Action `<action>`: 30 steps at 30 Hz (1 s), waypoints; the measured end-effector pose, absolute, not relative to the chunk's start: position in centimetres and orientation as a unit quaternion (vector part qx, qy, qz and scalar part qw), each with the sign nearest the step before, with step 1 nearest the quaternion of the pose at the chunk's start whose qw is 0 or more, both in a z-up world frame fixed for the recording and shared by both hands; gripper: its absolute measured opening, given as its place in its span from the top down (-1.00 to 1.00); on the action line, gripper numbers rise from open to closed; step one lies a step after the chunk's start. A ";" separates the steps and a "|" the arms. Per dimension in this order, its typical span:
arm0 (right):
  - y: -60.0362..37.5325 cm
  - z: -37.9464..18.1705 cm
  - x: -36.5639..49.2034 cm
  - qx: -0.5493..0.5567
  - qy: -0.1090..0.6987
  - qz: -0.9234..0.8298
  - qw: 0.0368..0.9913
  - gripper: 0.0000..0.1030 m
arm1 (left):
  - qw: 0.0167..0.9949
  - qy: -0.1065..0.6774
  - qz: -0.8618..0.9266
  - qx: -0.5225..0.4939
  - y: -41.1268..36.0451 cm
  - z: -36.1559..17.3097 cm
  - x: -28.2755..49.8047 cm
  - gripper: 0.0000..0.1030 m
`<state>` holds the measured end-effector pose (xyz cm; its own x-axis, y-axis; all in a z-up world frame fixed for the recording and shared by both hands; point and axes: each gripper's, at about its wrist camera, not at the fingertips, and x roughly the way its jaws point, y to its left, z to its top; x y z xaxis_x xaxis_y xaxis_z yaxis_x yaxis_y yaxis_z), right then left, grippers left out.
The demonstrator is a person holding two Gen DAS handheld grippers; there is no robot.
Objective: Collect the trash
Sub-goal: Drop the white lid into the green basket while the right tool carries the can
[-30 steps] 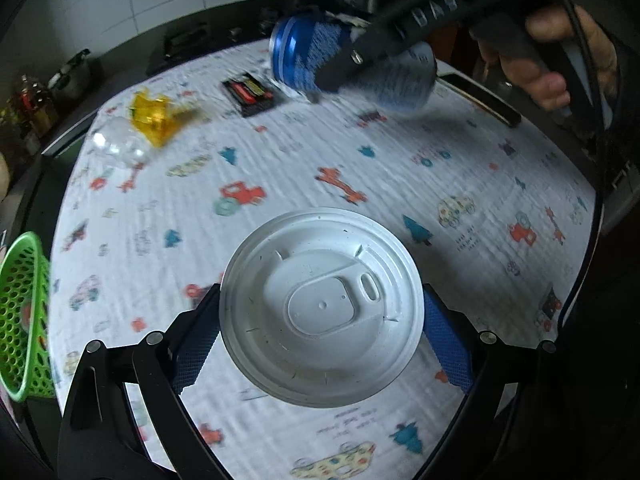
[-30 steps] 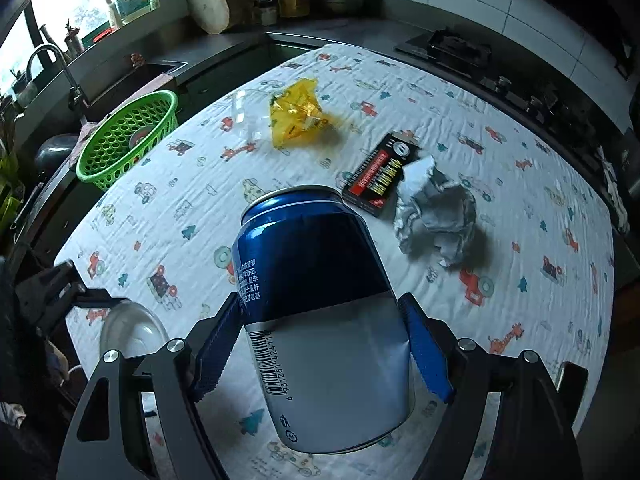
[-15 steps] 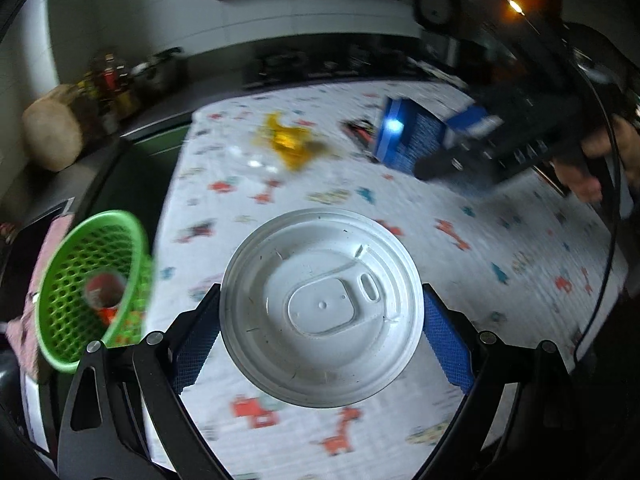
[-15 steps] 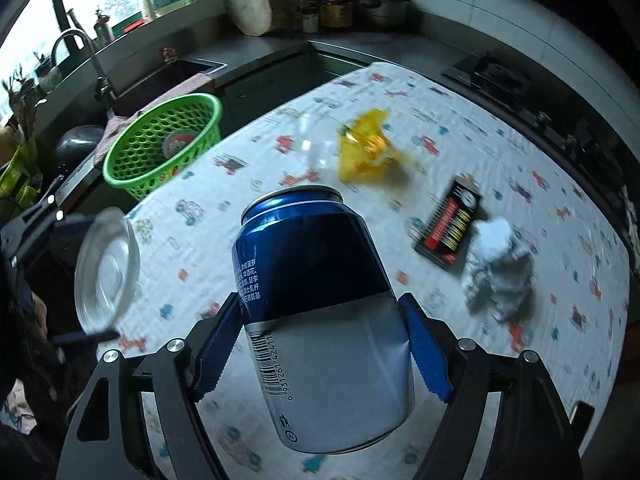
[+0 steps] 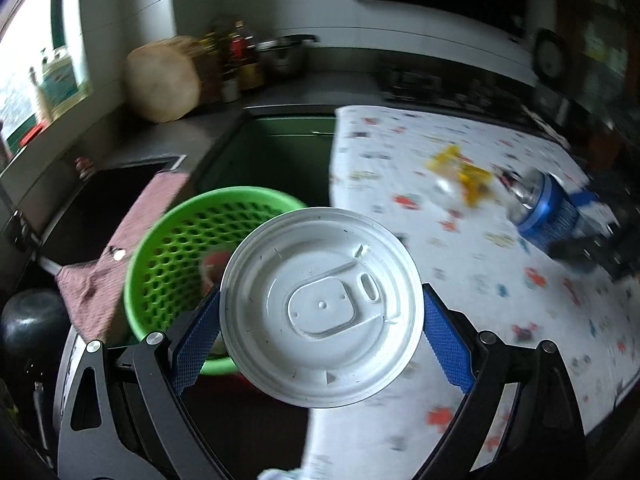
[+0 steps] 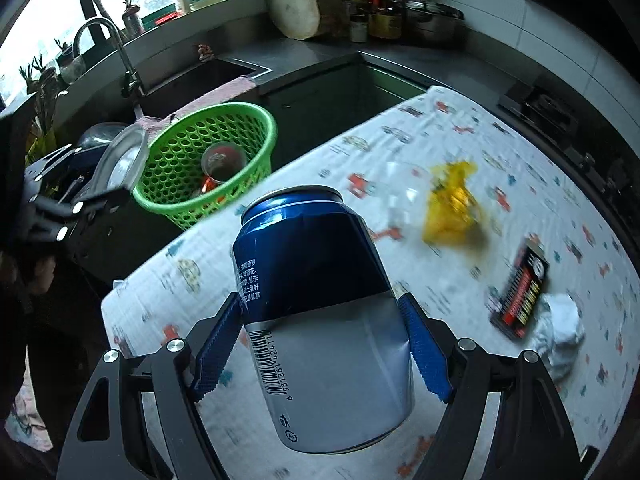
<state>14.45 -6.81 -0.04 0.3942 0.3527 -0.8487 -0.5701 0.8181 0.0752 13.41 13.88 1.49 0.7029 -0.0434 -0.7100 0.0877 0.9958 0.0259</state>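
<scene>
- White plastic lid point(image 5: 321, 307) sits face-on between the blue pads of the left gripper point(image 5: 320, 330), both pads pressed on its rim; jaws clamped on it, spread wide.
- Lid hangs just in front of the green basket point(image 5: 172, 256), off the table edge; the basket's near rim is partly hidden behind it.
- Basket rests by the sink, on a pinkish cloth point(image 5: 132, 232); inside it a cup-like item point(image 6: 223, 162), details unclear.
- Blue and silver can point(image 6: 320, 312) is tilted, top pointing away from the camera, held between the pads of the right gripper point(image 6: 324, 350); jaws clamped on its silver lower half.
- Can is held over the near corner of the table point(image 6: 400, 148), which wears a white cloth with small car prints.
- On the table, well apart from both grippers: yellow wrapper point(image 6: 454, 208), black and red packet point(image 6: 524, 292), crumpled white paper point(image 6: 560, 328) touching or just beside the packet.
- Right wrist view shows the left gripper with the lid edge-on at left, beside the basket.
- Left wrist view is motion-blurred; the can shows at far right.
</scene>
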 end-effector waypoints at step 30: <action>5.4 -1.5 20.7 -0.093 0.482 0.339 0.803 -0.47 | 0.888 0.448 0.059 -0.085 27.9 -7.0 21.6 -0.87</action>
